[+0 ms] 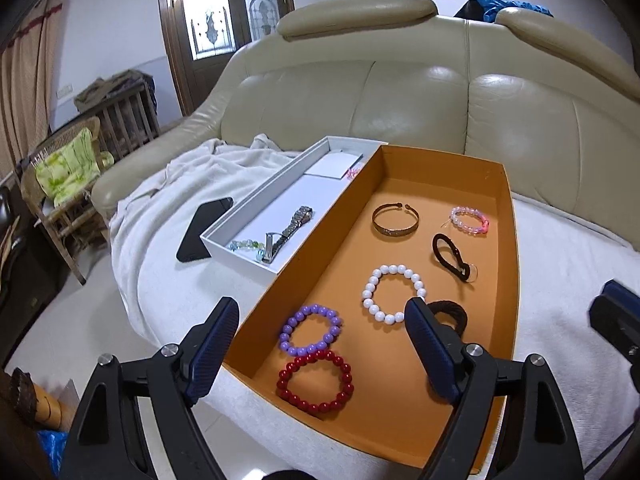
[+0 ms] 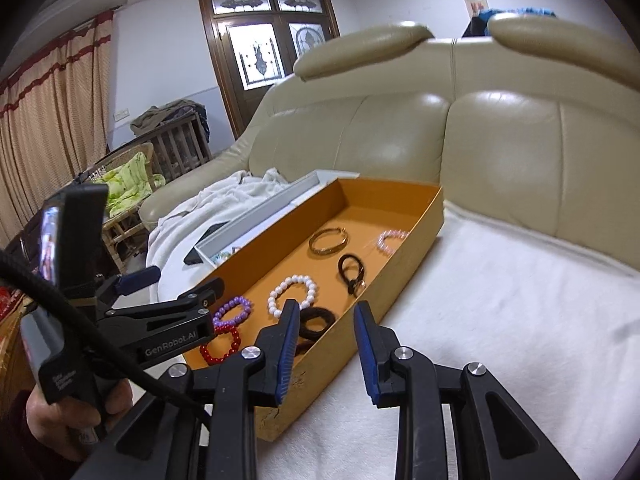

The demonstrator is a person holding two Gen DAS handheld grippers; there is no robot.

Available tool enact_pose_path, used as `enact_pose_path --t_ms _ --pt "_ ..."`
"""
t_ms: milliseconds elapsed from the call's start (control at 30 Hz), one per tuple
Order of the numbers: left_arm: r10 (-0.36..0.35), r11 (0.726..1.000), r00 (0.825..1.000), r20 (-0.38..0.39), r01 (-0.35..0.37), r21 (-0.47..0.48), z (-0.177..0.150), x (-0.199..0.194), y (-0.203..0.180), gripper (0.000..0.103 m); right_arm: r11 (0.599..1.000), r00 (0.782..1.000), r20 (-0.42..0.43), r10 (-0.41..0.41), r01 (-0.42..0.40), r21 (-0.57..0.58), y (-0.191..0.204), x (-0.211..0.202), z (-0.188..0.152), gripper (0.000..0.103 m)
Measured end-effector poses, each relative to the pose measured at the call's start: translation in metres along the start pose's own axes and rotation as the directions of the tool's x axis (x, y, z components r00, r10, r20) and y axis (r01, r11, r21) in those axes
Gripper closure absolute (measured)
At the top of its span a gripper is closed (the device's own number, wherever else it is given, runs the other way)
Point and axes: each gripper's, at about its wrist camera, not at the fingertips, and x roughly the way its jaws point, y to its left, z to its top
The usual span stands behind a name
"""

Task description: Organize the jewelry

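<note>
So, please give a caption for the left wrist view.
Open left tongs above an orange tray holding purple, red and white bracelets.

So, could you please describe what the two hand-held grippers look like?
Each hand-held gripper, left and right, has black angular arms with silver pivot bolts and ribbed blue pads. The left one has white "GenRobot.AI" lettering and a black braided cable.

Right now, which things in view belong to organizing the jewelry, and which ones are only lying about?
Belong to the job:
- orange tray
- white box
- watch
- white bead bracelet
- purple bead bracelet
- red bead bracelet
- gold bangle
- pink bead bracelet

Just lying about:
- black phone
- white blanket
- sofa
</note>
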Motion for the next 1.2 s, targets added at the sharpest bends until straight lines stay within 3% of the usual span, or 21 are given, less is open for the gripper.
enact_pose_path --t_ms 100,367,567,1200 --pt "0.031 0.999 0.999 0.010 -0.031 0.014 0.000 -0.004 -0.002 0.018 0.999 0.999 0.037 -0.034 0.035 -0.035 0.004 -0.013 0.004 0.039" --pt "0.037 0.999 0.997 0.065 -0.036 -0.023 0.006 -0.020 0.006 0.018 0.996 0.996 0.050 -0.068 0.071 -0.055 0.008 -0.022 0.014 0.039" --pt "0.047 0.998 0.996 0.070 -0.044 -0.045 0.008 -0.021 0.011 0.018 0.993 0.994 0.016 -0.107 0.108 -0.042 0.003 -0.016 0.016 0.038" --pt "0.074 0.996 0.995 0.059 -0.071 -0.062 0.007 -0.017 0.018 0.018 0.992 0.992 -0.033 -0.123 0.123 0.001 0.013 0.000 0.025 0.038"
